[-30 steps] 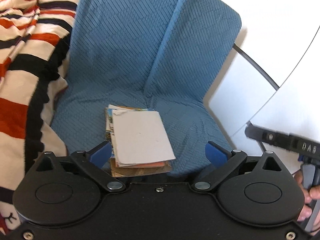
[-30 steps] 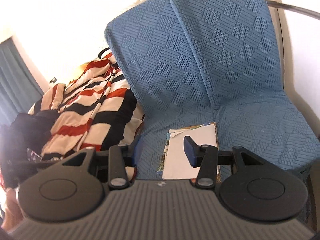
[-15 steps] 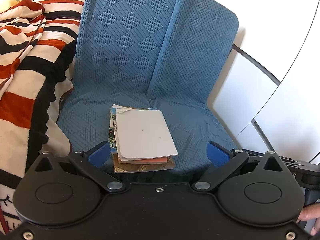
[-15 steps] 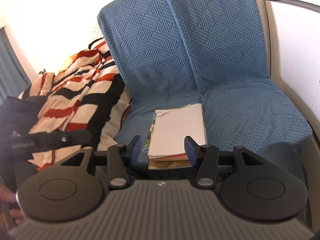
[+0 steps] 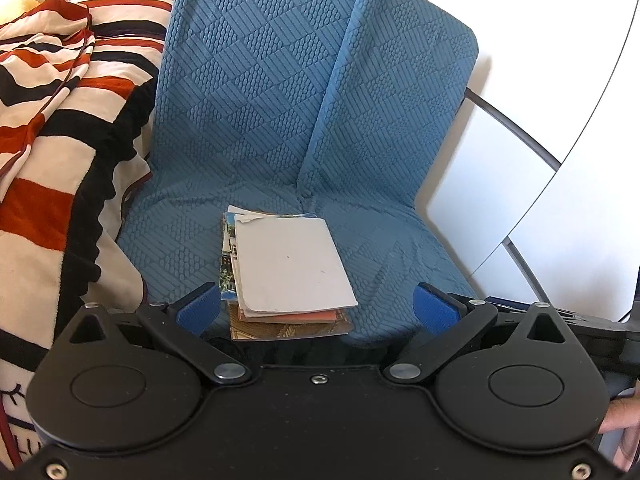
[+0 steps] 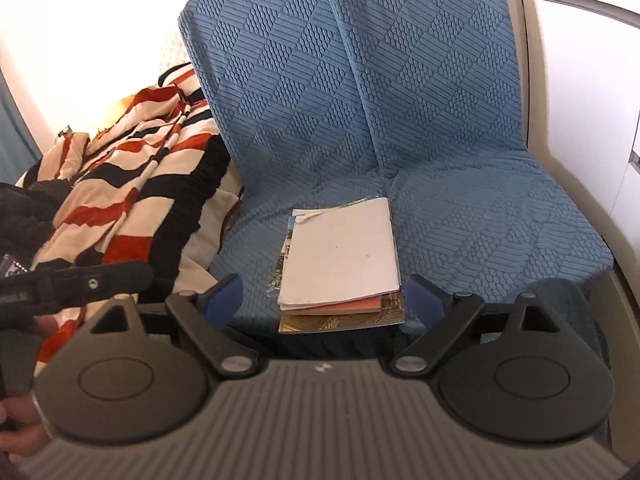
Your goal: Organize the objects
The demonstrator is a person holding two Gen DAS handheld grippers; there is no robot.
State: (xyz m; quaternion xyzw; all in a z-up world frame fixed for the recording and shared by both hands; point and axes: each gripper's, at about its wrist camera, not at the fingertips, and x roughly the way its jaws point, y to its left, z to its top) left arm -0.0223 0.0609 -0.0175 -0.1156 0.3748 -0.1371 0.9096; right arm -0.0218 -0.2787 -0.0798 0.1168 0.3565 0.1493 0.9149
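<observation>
On the blue seat point(image 5: 248, 184), booklet stack point(image 6: 340, 264) lies lengthwise toward the backrest; both jaws released.

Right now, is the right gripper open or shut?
Open. The right gripper has just been opening; its blue pads stand apart on either side of the stack of booklets, not pressing it.

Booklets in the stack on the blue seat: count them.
4 visible, stacked: white booklet on top, orange one under it, gold-patterned one at the bottom, and a photo-covered one peeking out left. Thinner ones may be hidden between.
</observation>
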